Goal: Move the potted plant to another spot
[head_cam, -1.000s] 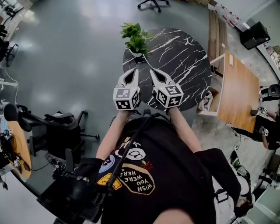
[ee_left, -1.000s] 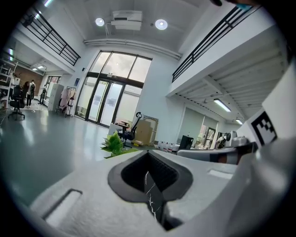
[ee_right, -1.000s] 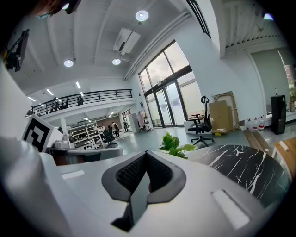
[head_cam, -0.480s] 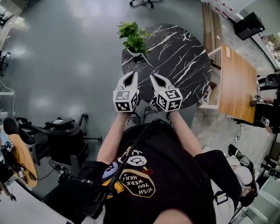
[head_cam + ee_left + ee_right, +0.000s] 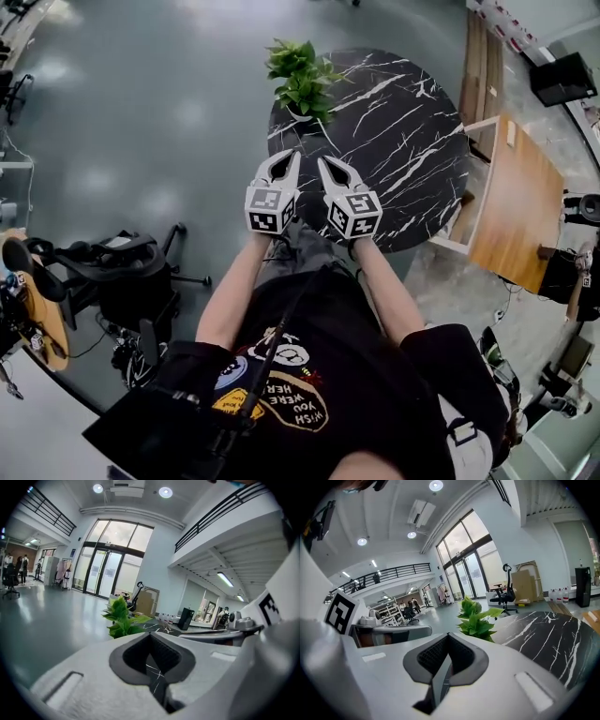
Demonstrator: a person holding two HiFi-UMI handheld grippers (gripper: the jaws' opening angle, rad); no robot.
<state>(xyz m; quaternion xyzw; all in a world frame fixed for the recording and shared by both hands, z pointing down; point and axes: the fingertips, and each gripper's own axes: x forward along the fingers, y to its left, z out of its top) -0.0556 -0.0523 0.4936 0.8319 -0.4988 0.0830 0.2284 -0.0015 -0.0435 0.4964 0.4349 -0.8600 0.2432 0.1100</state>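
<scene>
**Head view with both gripper views.** The potted plant (image 5: 302, 80), green-leaved in a small white pot, is set at the far left edge of the round black marble table (image 5: 403, 141), with its leaves overhanging that edge. The left gripper (image 5: 292, 156) and the right gripper (image 5: 324, 163) are held side by side over the table's near left edge. Both are pointed toward the plant and kept apart from it. Each is clenched, tips met, with nothing grasped between the pads. A marker cube (image 5: 270, 210) with black-and-white squares is carried on each gripper. The only legible writing, "WISH YOU WERE HERE", is printed on the person's black shirt (image 5: 309, 375). Open marble is seen from the plant across to the table's right edge, where a wooden desk (image 5: 511, 202) is placed just beside it. Grey floor (image 5: 141, 122) is left open beyond the left edge, with an office chair (image 5: 127, 281) well apart.
</scene>
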